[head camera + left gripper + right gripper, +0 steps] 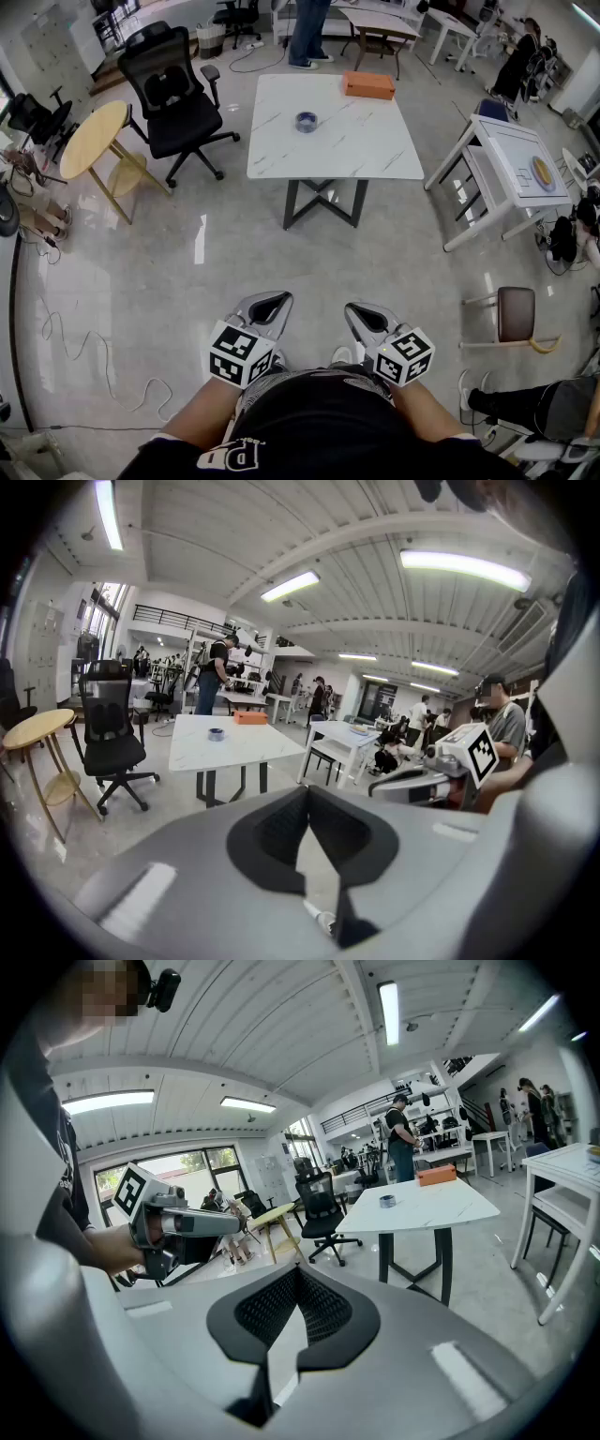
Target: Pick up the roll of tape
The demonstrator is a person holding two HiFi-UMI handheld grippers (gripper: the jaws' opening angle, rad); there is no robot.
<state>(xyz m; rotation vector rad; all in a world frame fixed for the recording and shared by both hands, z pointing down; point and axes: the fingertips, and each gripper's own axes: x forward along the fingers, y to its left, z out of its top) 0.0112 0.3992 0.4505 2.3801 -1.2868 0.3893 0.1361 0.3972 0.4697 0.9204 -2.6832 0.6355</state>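
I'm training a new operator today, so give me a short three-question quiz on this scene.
1. True or false: the roll of tape lies on the white table, out of both tools' grasp.
2. What else lies on that table? A) an orange box B) a laptop C) a mug
3. Fill in: the jaws of the left tool and the right tool are both ___, holding nothing.

Key: 1 true; 2 A; 3 together.
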